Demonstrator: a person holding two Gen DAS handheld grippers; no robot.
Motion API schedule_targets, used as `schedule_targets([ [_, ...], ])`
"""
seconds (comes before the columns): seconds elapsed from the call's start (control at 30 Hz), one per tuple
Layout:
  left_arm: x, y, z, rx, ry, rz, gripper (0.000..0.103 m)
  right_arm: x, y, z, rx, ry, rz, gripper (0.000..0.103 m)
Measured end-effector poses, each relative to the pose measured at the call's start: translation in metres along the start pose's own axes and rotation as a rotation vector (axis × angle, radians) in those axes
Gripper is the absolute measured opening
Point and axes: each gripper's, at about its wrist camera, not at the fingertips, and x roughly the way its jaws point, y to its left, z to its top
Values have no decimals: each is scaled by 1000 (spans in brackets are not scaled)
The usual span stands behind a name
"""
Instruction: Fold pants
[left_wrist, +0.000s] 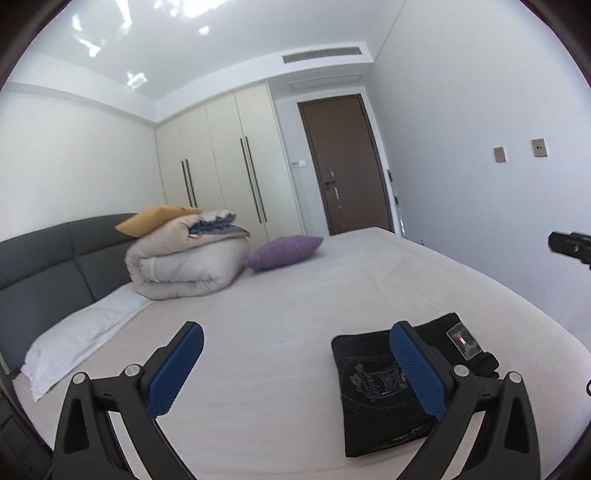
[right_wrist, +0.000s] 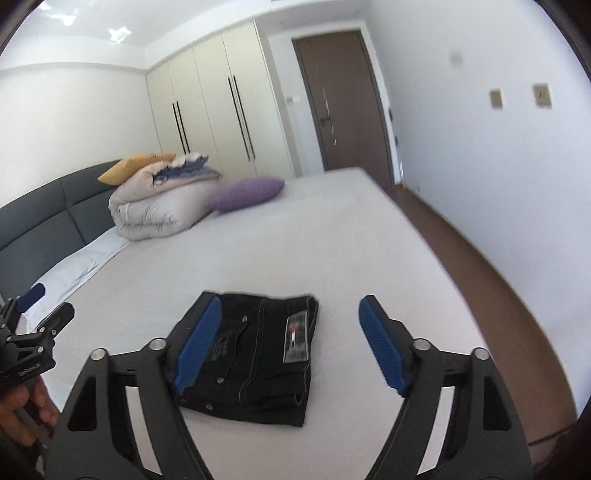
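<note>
Dark folded pants (right_wrist: 258, 362) lie as a compact rectangle on the white bed (right_wrist: 332, 229), a clear tag on top. In the left wrist view the pants (left_wrist: 373, 387) sit low right, partly behind my right-hand finger (left_wrist: 417, 373). My left gripper (left_wrist: 297, 332) is open above the sheet, left of the pants, with nothing between its blue pads. My right gripper (right_wrist: 291, 306) is open too, raised over the pants and not touching them. The left gripper (right_wrist: 33, 321) also shows at the left edge of the right wrist view, held by a hand (right_wrist: 22, 406).
A rolled duvet (left_wrist: 184, 262) with a yellow cushion (left_wrist: 155, 219) on top, a purple cushion (left_wrist: 282, 251) and a white pillow (left_wrist: 74, 339) lie by the grey headboard (left_wrist: 55, 254). Wardrobe (left_wrist: 221, 162) and brown door (left_wrist: 343, 162) stand behind. Brown floor (right_wrist: 461, 240) runs along the bed's right edge.
</note>
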Motion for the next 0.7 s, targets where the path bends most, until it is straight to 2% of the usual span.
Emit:
schedule_targets([
  [0.03, -13, 4, 5, -20, -19, 11, 103, -21, 5, 6, -23, -85, -15, 103],
  [0.1, -39, 12, 11, -61, -72, 6, 103, -57, 14, 14, -72, -225, -35, 103],
  [0.13, -54, 14, 13, -80, -90, 19, 103, -72, 20, 19, -106, -267, -42, 103],
  [0.2, -73, 22, 18, -123, -98, 22, 103, -90, 28, 26, -138, -269, -43, 103],
  [0.27, -82, 28, 17, -166, -61, -4, 103, -101, 35, 28, -136, -219, -23, 103],
  [0.37, -84, 29, 7, -172, 17, 18, 103, -117, 51, 19, -118, -125, 23, 103],
  [0.53, -66, 24, -29, -153, 197, 53, 103, -122, 53, -10, -107, 33, -21, 103],
  [0.6, -58, 21, -44, -145, 268, 42, 103, -118, 47, -25, -70, 103, -22, 103],
  [0.7, -52, 17, -64, -158, 332, 27, 103, -113, 41, -47, -21, 178, -24, 103],
])
